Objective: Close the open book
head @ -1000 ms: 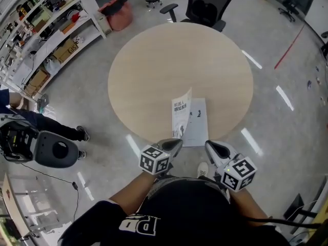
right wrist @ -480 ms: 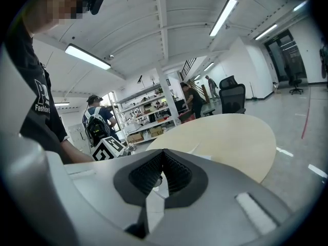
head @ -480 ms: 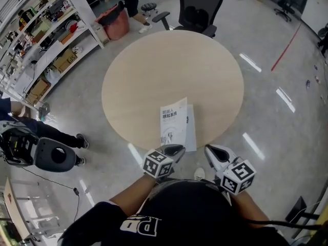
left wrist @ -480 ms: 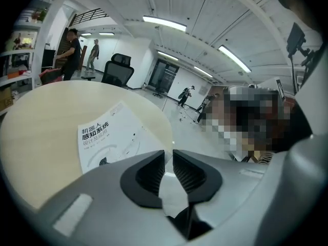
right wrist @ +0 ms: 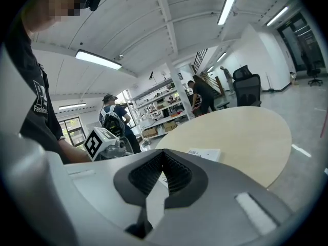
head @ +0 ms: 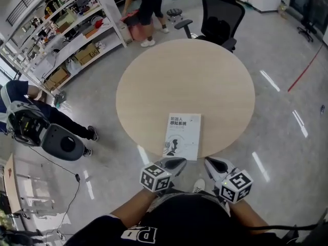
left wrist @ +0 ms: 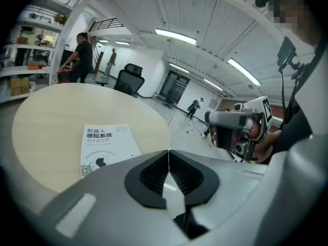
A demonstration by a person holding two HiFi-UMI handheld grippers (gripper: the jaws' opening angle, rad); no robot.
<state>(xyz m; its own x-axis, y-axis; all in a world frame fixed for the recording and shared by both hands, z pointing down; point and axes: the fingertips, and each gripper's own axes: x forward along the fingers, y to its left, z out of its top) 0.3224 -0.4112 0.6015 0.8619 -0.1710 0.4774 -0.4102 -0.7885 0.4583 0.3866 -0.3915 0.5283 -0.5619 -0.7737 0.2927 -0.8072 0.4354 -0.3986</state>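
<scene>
From the head view we see the book (head: 183, 136) shut, cover up, lying flat at the near edge of the round counter (head: 184, 76). The left tongs (head: 179, 161) and right tongs (head: 211, 163) hover just off that edge, clear of the book. In the left gripper view our left tongs have just been closing and meet at the tips, nothing between them. In the right gripper view the right tongs are likewise pressed together, empty
</scene>
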